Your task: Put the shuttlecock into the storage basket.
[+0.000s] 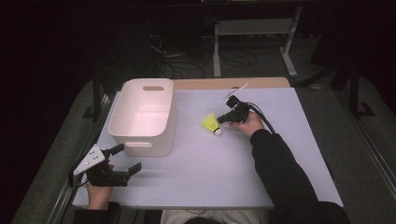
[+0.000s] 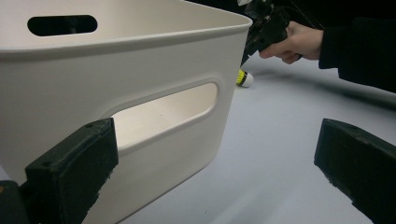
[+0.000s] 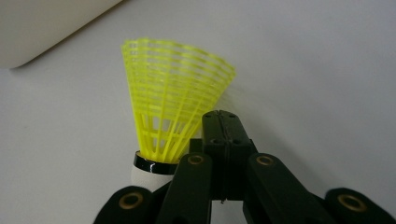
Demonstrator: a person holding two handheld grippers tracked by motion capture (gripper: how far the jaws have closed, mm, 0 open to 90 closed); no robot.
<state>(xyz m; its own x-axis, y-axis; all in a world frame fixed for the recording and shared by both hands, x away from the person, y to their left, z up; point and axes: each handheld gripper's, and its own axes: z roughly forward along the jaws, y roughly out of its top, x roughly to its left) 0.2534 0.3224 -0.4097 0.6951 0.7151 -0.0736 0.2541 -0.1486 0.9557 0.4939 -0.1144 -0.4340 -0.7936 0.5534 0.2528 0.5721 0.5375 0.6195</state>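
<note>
Looking down from the high view, a white table (image 1: 196, 172) is seen under dim light, with dark floor and cables beyond its far edge. A white plastic bin (image 1: 143, 116) with slotted handles stands on the table's left half, open side up. A yellow shuttlecock (image 1: 212, 124) lies right of the bin, apart from it, white cork toward the person. The right gripper (image 1: 224, 117) is held just beside the shuttlecock's skirt by the right hand (image 1: 248, 124), a dark sleeve (image 1: 280, 163) trailing back to the bottom edge. The left gripper (image 1: 126, 159) is held by the left hand (image 1: 99, 189) near the front left corner, just in front of the bin, jaws parted with nothing between them.

In the left gripper view, the bin's near wall (image 2: 140, 107) and its handle slot are recorded close ahead, between and above two widely separated black jaws. The shuttlecock's cork (image 2: 244, 79) is glimpsed past the bin's corner, below the other hand.

In the right gripper view, the two jaws are pressed flat together, nothing caught between them. The shuttlecock (image 3: 175, 112) is seen at their left, its yellow mesh skirt flaring away and its black-banded white cork nearest the camera. Whether the jaws touch the skirt cannot be told.
</note>
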